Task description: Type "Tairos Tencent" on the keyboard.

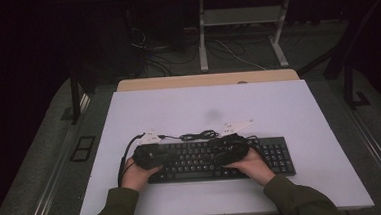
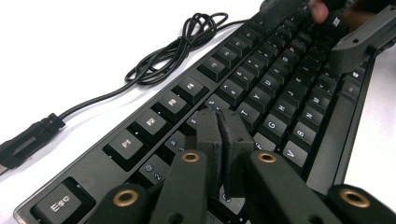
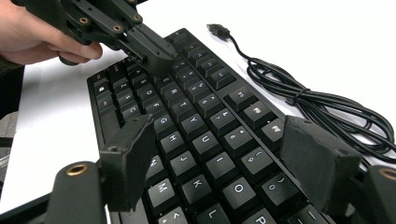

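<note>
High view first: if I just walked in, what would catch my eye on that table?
A black keyboard lies near the front edge of the white table, with a person's hands holding a gripper over each end. The left gripper is shut above the number row, the right gripper open over the letter keys. Behind the keyboard its cable lies bundled and unplugged.

Black keyboard flat on table
</note>
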Action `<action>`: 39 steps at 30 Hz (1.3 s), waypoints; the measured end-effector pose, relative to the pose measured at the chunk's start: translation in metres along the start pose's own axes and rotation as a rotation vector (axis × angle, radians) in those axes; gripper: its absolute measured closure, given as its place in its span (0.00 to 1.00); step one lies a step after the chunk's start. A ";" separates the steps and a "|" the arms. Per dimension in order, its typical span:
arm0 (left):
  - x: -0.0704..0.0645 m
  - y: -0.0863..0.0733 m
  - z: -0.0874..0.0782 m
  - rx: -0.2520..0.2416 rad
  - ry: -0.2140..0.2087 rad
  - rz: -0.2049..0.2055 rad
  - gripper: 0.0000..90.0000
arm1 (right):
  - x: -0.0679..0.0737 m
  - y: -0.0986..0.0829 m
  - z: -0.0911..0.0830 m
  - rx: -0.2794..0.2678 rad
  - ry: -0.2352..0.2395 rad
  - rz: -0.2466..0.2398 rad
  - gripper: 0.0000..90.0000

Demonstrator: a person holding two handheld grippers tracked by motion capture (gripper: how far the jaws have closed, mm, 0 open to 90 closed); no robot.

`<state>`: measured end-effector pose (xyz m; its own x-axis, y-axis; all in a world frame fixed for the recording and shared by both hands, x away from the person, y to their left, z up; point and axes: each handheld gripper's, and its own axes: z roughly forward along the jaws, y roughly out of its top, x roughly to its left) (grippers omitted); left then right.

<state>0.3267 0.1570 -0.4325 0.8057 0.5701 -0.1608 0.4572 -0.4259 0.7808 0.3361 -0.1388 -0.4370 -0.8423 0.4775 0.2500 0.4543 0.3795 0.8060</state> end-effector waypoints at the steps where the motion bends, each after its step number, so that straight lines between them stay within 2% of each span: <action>1: 0.000 0.000 -0.001 -0.002 0.001 0.000 0.92 | 0.000 0.000 0.000 0.001 0.003 -0.003 0.30; 10: 0.000 -0.002 -0.004 -0.025 0.016 -0.026 0.77 | 0.002 0.001 0.000 0.006 0.014 -0.002 0.37; 16: 0.000 -0.003 -0.006 -0.039 0.025 -0.036 0.64 | 0.004 0.001 0.000 0.021 0.024 -0.001 0.48; 24: -0.001 -0.005 -0.006 -0.054 0.034 -0.046 0.49 | 0.012 0.002 0.002 0.041 0.061 -0.022 0.66; 31: -0.002 -0.005 -0.005 -0.061 0.039 -0.051 0.42 | 0.020 0.003 0.006 0.067 0.085 -0.055 0.87; 36: -0.002 -0.005 -0.004 -0.064 0.040 -0.054 0.38 | 0.024 0.002 0.009 0.097 0.096 -0.071 0.96; 39: -0.002 -0.005 -0.004 -0.064 0.040 -0.053 0.37 | 0.026 0.001 0.012 0.114 0.100 -0.079 0.97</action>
<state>0.3209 0.1607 -0.4341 0.7645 0.6191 -0.1795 0.4728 -0.3494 0.8089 0.3182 -0.1167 -0.4367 -0.8988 0.3636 0.2448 0.4106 0.5026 0.7608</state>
